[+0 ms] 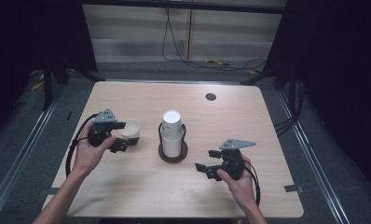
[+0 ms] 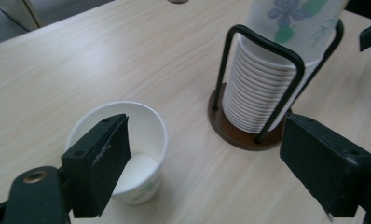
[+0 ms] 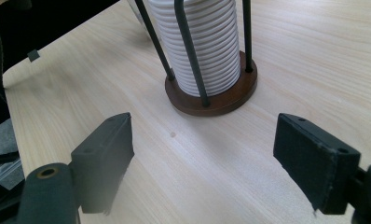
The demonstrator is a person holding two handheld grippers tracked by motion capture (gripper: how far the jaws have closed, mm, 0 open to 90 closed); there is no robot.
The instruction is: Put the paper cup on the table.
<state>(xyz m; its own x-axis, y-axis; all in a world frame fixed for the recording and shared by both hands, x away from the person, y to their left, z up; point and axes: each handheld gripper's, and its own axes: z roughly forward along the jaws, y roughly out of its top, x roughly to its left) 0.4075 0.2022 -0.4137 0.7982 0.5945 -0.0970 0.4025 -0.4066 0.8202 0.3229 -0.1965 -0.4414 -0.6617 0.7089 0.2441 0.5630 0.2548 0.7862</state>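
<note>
A stack of white paper cups (image 1: 172, 133) with a flower print on the top one stands upside down in a black wire holder on a round brown base (image 1: 173, 156) at the table's middle. To its left a single white paper cup (image 1: 131, 128) stands upright, mouth up. My left gripper (image 1: 124, 136) is at this cup and open. In the left gripper view one jaw covers part of the single cup (image 2: 146, 135), the other is far to the right, and the holder (image 2: 263, 79) is beyond. My right gripper (image 1: 206, 160) is open and holds nothing, right of the stack (image 3: 197, 46).
The light wooden table (image 1: 127, 186) has a round dark grommet (image 1: 210, 97) near its far edge. A tape strip (image 1: 291, 188) sits at the right front edge. Cables (image 1: 211, 63) lie on the floor behind the table.
</note>
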